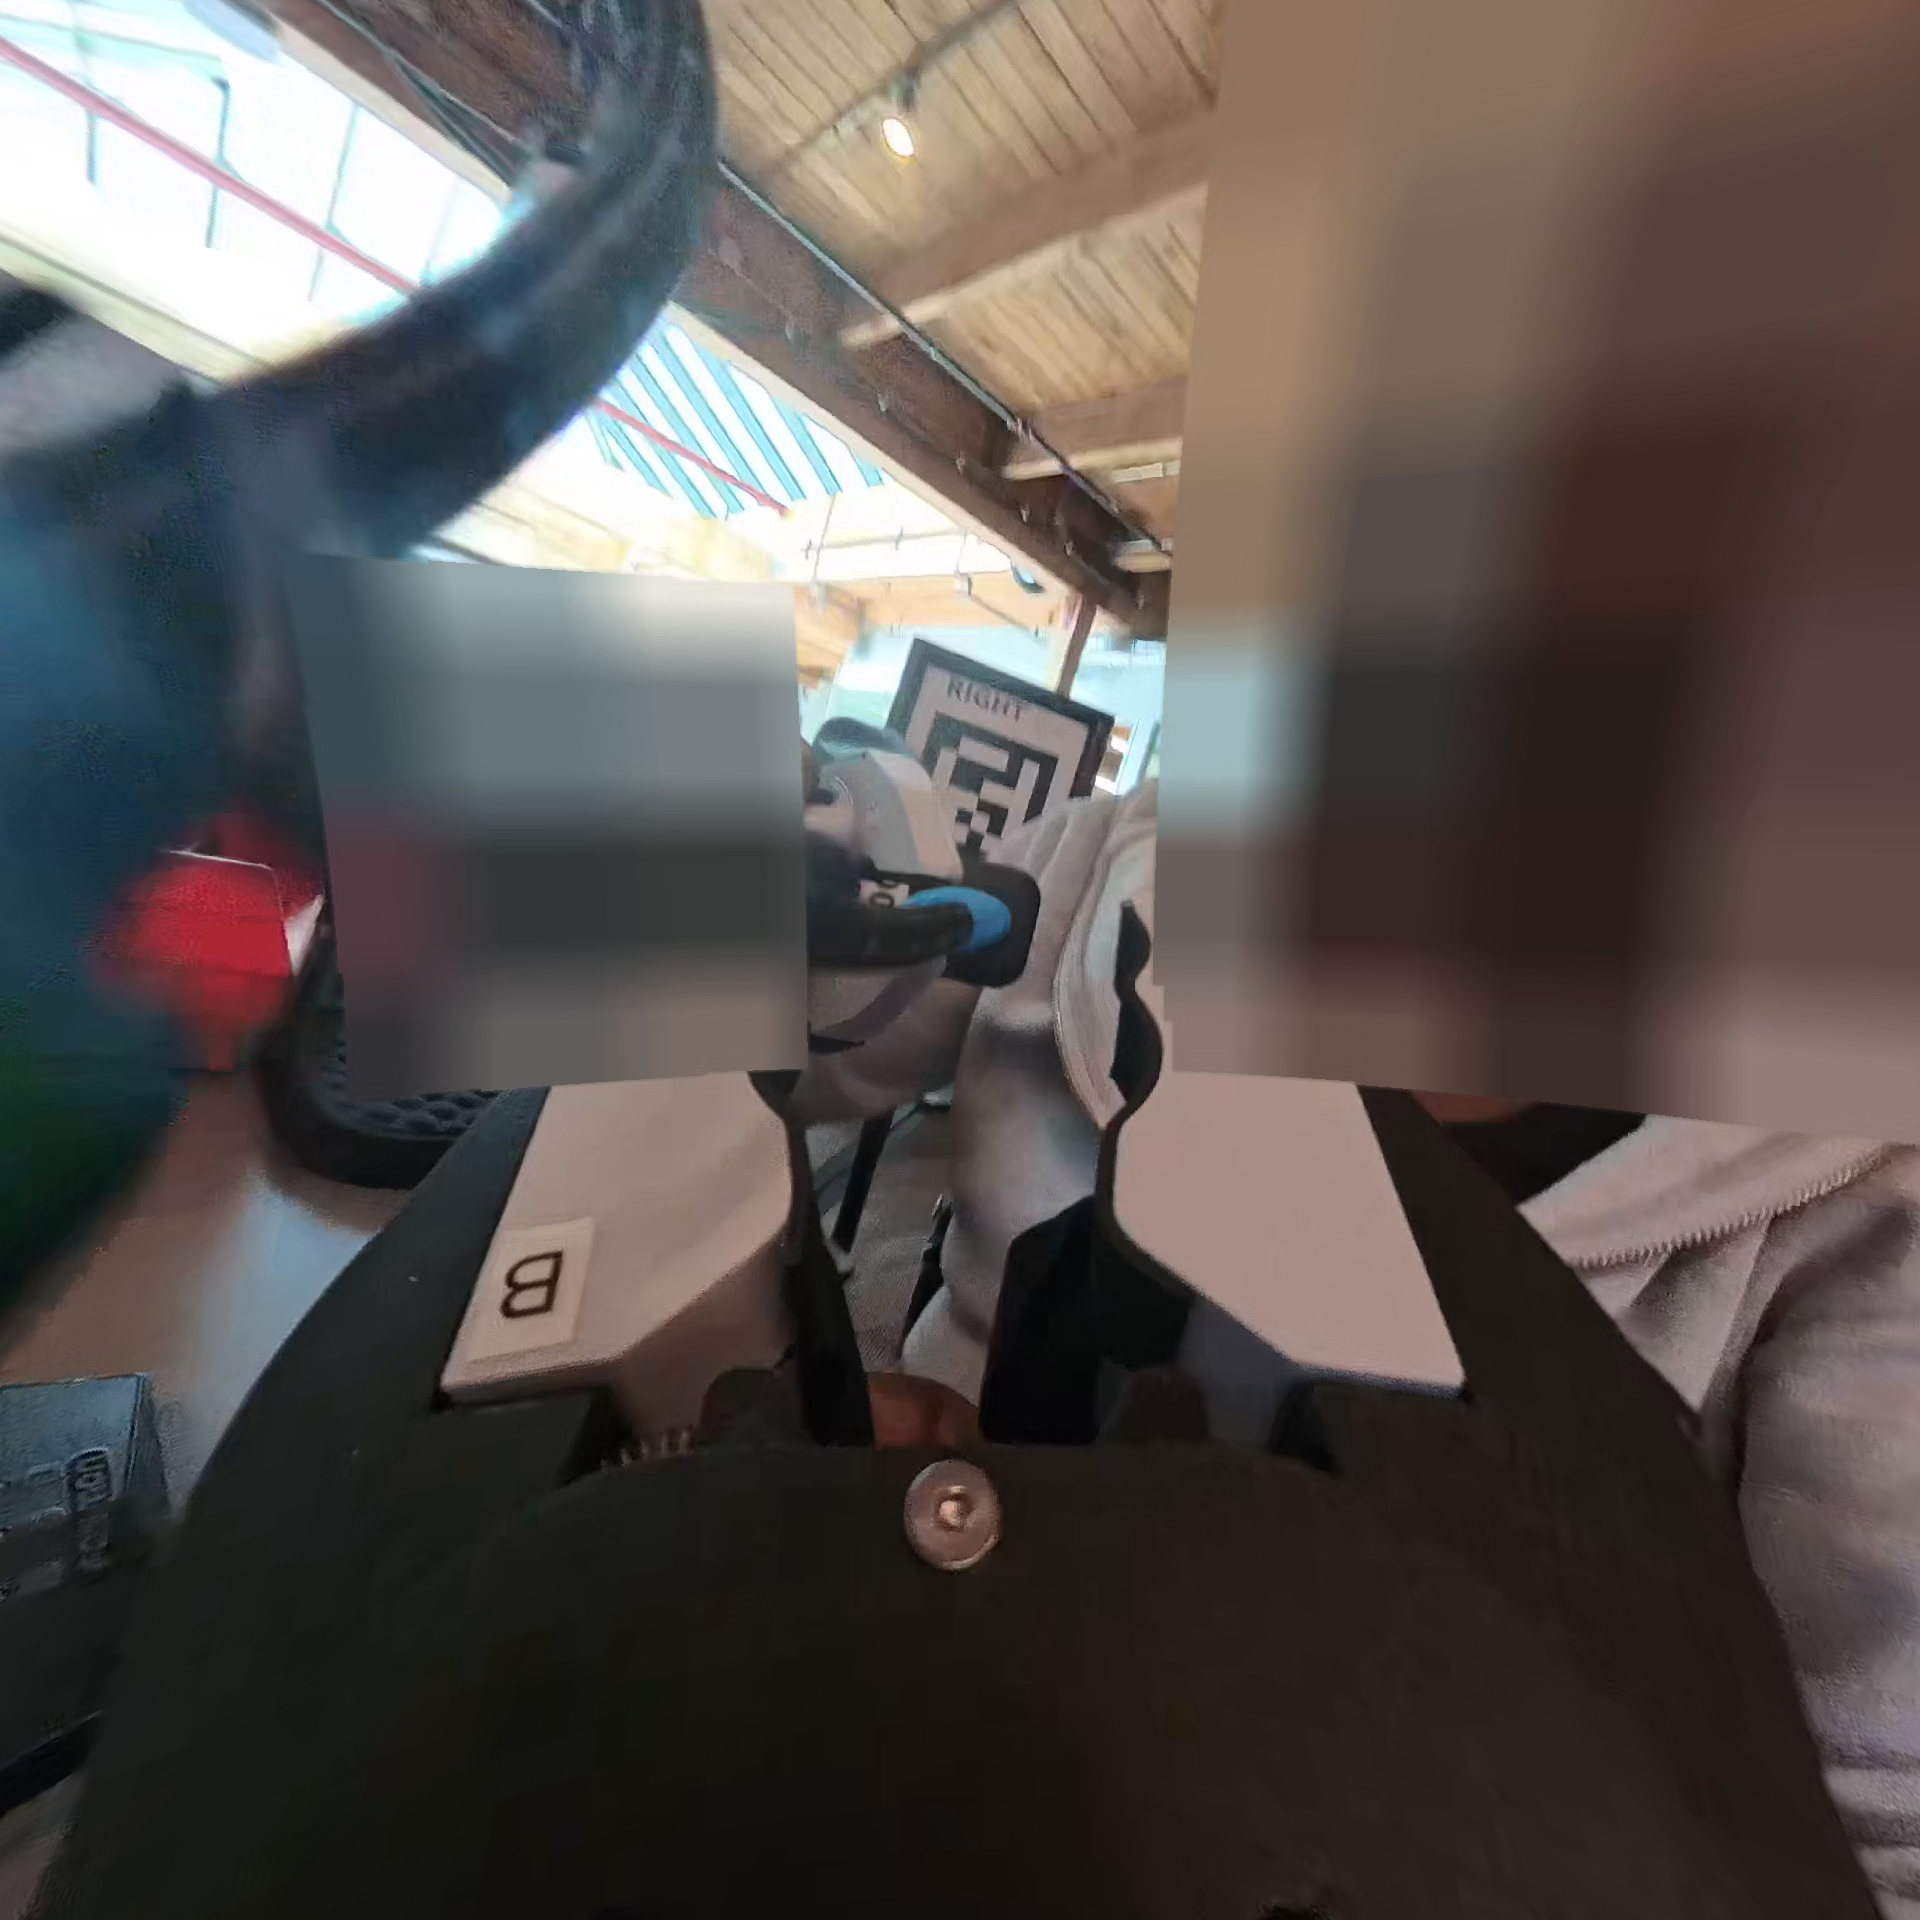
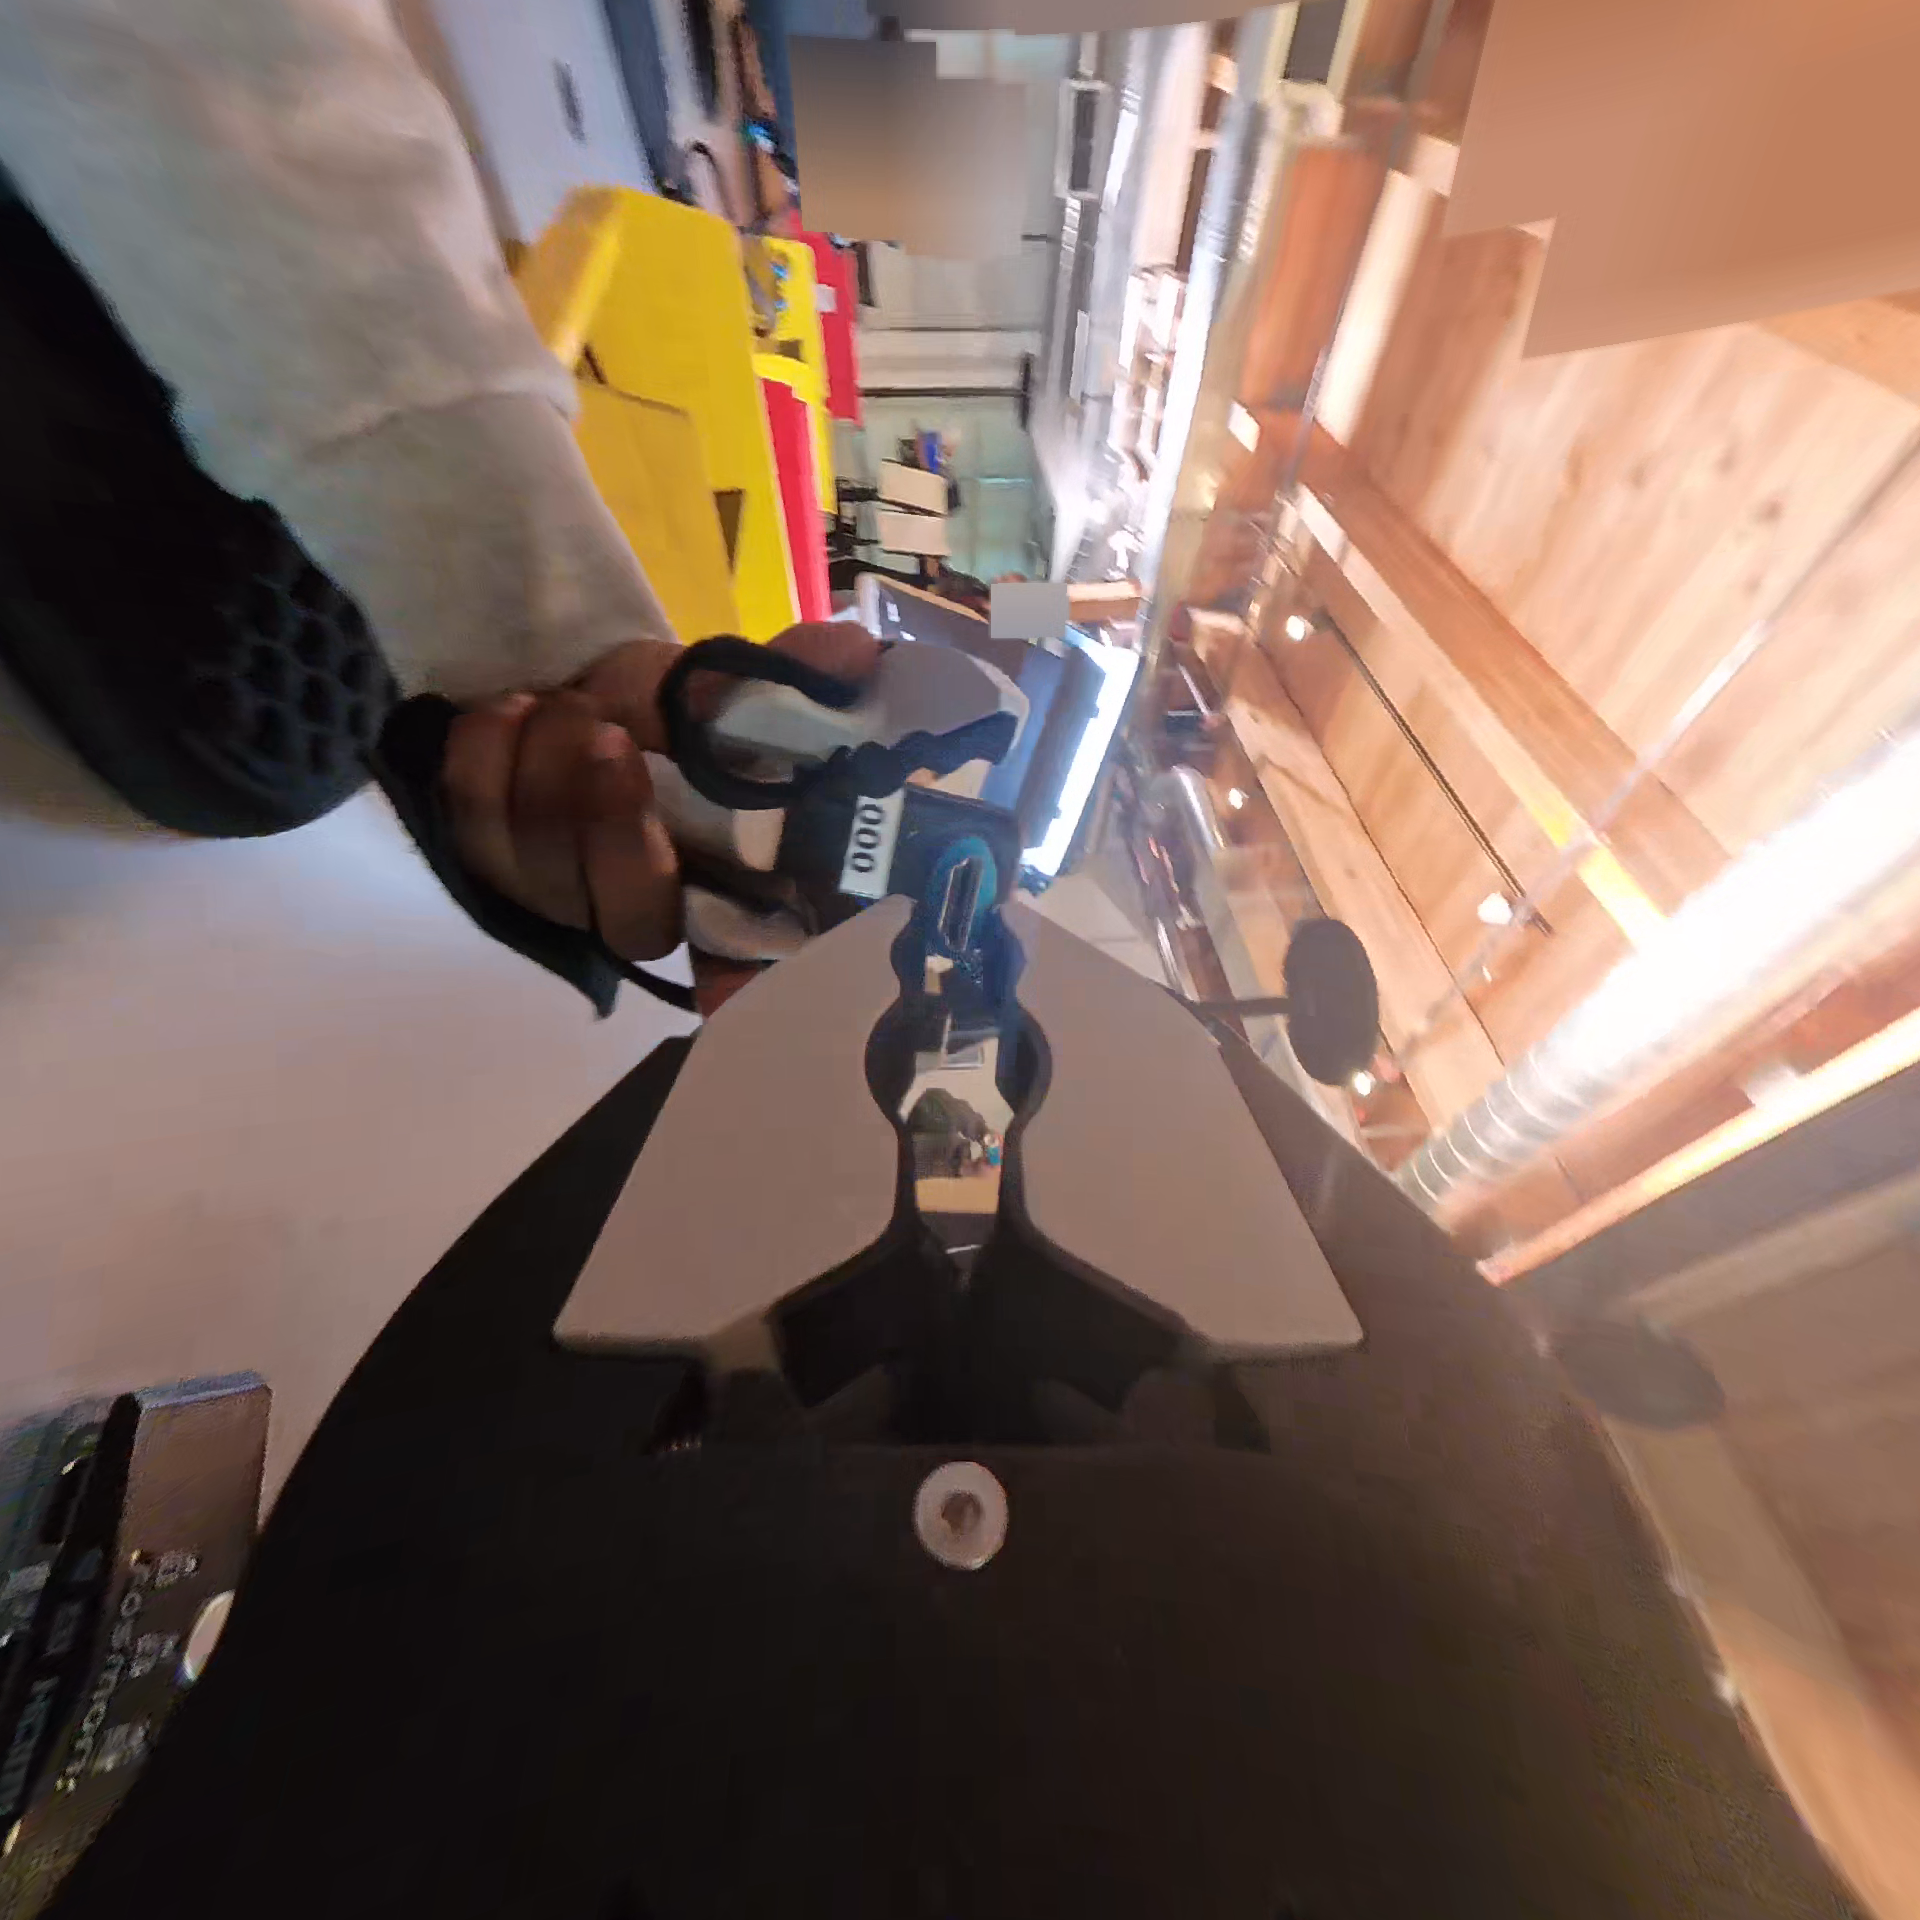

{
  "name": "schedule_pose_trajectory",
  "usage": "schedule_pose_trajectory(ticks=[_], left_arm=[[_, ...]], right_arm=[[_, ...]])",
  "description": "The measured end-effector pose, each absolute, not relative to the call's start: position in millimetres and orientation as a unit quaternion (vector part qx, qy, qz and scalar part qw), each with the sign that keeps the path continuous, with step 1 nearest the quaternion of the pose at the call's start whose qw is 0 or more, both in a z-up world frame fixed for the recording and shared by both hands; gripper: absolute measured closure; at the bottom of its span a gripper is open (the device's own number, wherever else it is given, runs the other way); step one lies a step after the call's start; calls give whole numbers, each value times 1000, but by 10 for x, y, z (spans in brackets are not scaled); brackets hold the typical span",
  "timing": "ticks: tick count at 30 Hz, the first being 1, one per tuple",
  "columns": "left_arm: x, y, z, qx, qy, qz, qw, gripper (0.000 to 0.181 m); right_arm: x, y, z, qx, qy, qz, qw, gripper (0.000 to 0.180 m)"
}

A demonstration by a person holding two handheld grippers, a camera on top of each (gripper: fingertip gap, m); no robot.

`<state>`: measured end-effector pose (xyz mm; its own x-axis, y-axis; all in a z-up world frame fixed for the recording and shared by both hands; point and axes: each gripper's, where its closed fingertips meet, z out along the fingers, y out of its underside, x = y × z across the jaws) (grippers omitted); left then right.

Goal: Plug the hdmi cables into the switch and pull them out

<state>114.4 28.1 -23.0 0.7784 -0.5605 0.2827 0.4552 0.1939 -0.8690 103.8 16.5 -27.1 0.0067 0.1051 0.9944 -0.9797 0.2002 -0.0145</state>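
Observation:
My right gripper [image 2: 958, 914] is shut on a blue HDMI plug [image 2: 961, 899], its metal end standing out past the fingertips, held up in the air. The same gripper and plug [image 1: 961, 916] show far off in the left wrist view. My left gripper [image 1: 961, 1081] has its jaws apart with nothing between them; blur patches hide its fingertips. A thick black cable [image 1: 582, 312] arcs across the upper left, down to a blurred blue shape [image 1: 83, 831] close to the camera. The dark switch box [image 1: 73, 1475] lies at the lower left; it also shows in the right wrist view [image 2: 114, 1558].
A person's hand [image 2: 561, 810] in a pale sleeve holds the other gripper's handle above a white table [image 2: 208, 1091]. Yellow and red bins [image 2: 675, 416] stand behind. A red object [image 1: 208, 935] sits on the table at the left. A wooden ceiling is overhead.

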Motion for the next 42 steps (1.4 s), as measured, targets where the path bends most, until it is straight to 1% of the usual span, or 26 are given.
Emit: schedule_pose_trajectory(ticks=[1,6,14,17,19,21,25,28,30,32,34,37,39,42], left_arm=[[1200,283,-242,-552,63,-318,768,130],[1243,341,-316,-585,73,-283,757,159],[1216,397,-390,-606,63,-275,744,160],[1140,425,-355,-604,54,-231,761,161],[1073,416,-329,-604,55,-173,776,160],[941,373,-298,-600,37,-106,792,160],[699,316,-325,-608,2,19,794,161],[595,346,-366,-620,-4,102,778,161],[513,318,-355,-617,-21,143,773,160],[408,246,-356,-614,-51,179,767,161],[312,174,-379,-614,-80,205,758,161],[239,132,-396,-611,-101,211,757,161],[212,119,-399,-609,-108,217,755,161],[200,113,-393,-607,-111,226,754,161]], right_arm=[[1068,157,-287,434,-525,465,566,170],[1121,167,-359,467,-552,446,528,169],[1090,220,-426,491,-552,411,534,169],[1006,251,-392,464,-566,427,532,169],[893,292,-345,414,-588,461,519,159],[739,377,-384,356,-650,493,455,148],[497,595,-555,256,-762,520,287,127],[517,665,-642,227,-800,523,187,120],[505,714,-743,206,-827,508,128,119],[445,828,-974,179,-870,456,59,121],[243,961,-1266,147,-907,391,50,117],[-42,1130,-1672,99,-944,312,49,106],[-115,1147,-1838,65,-951,300,31,100],[-198,1112,-2034,34,-953,297,39,95]])
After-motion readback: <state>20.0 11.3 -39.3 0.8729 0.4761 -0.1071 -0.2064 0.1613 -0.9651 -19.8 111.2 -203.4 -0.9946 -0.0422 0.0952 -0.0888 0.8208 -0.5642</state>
